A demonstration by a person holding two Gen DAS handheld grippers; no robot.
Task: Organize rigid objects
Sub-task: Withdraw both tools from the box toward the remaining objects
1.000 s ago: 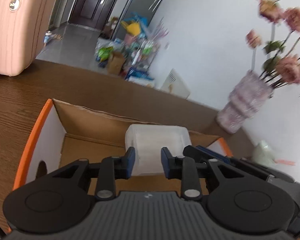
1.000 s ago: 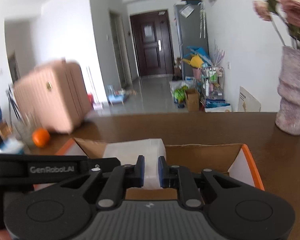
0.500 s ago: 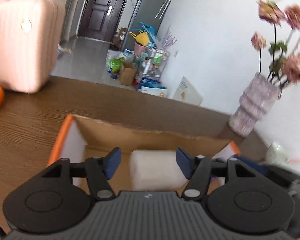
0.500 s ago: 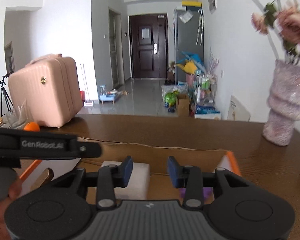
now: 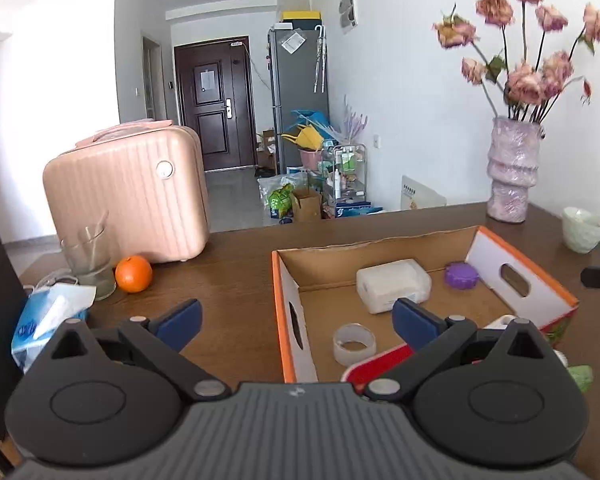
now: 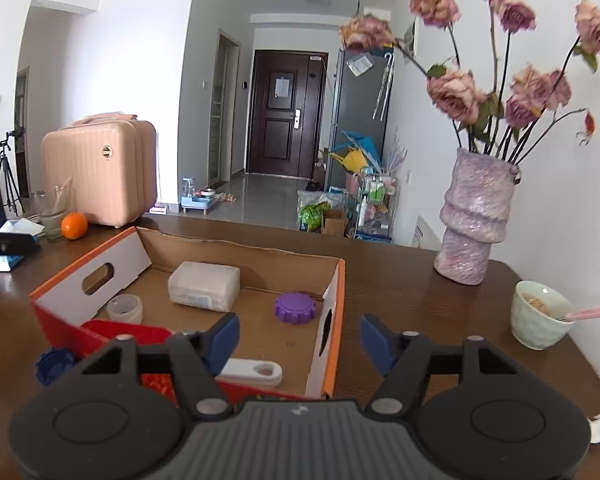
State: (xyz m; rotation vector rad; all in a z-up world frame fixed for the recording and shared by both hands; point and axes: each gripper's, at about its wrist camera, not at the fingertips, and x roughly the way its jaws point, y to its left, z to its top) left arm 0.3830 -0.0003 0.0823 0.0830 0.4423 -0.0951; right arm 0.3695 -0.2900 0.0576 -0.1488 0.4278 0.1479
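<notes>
Cardboard box (image 6: 236, 256) sits mid-bench (image 6: 400, 292). White container (image 6: 204, 286) lies inside, near the box's far wall; purple lid (image 6: 296, 307) beside it, apart. Tape ring (image 5: 354, 344), possibly translucent, nearer me. My left claw (image 5: 296, 320) and right claw (image 6: 296, 338) have just been opening; both released, nothing between.

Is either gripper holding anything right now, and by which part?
Nothing is held. The left gripper and right gripper have just been opening, jaws empty; the white box lies in the cardboard box.
</notes>
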